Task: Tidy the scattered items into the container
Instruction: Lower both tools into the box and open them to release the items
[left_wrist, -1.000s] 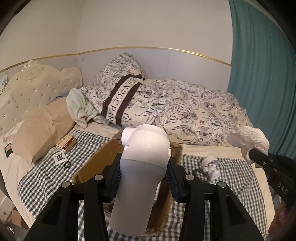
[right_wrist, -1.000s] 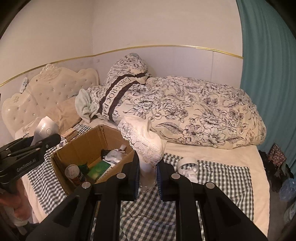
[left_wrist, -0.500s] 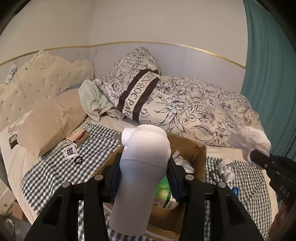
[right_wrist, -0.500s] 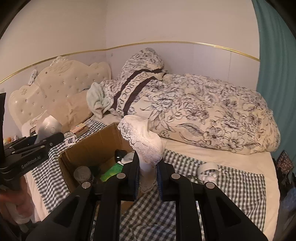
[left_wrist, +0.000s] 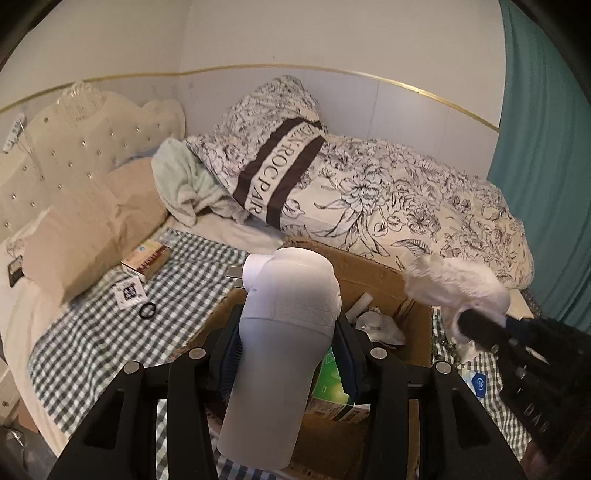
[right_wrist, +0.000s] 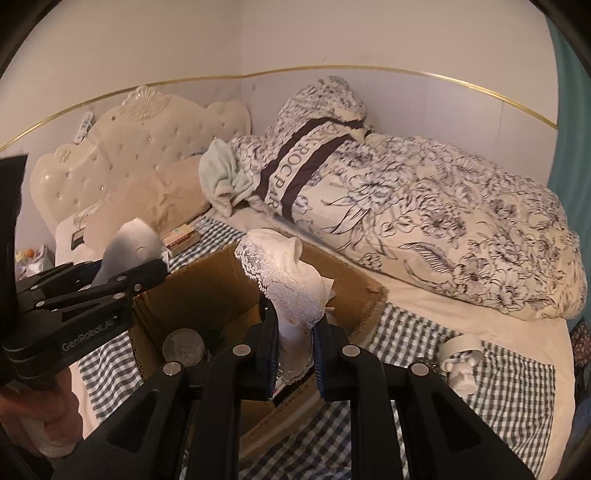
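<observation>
My left gripper (left_wrist: 288, 354) is shut on a tall white plastic bottle (left_wrist: 280, 362), held upright above the near left part of an open cardboard box (left_wrist: 373, 280). The right gripper (right_wrist: 293, 332) is shut on a bunched white lace cloth (right_wrist: 288, 277), which hangs over the box (right_wrist: 207, 291). In the left wrist view the same cloth (left_wrist: 458, 288) and right gripper (left_wrist: 480, 328) show at the right, beside the box's right wall. Inside the box lie a green packet (left_wrist: 328, 384), white crumpled items (left_wrist: 380, 325) and a round tin (right_wrist: 184, 345).
The box sits on a green checked blanket (left_wrist: 96, 332) on a bed. On the blanket lie a small carton (left_wrist: 146, 258), a tag (left_wrist: 127, 291), a black ring (left_wrist: 147, 309) and a white figurine (right_wrist: 460, 363). Floral duvet (left_wrist: 406, 206), beige pillow (left_wrist: 88, 229) and teal curtain (left_wrist: 543, 166) surround.
Both grippers have moved forward and down toward the box with their loads. The box now fills more of both views and its contents show.
</observation>
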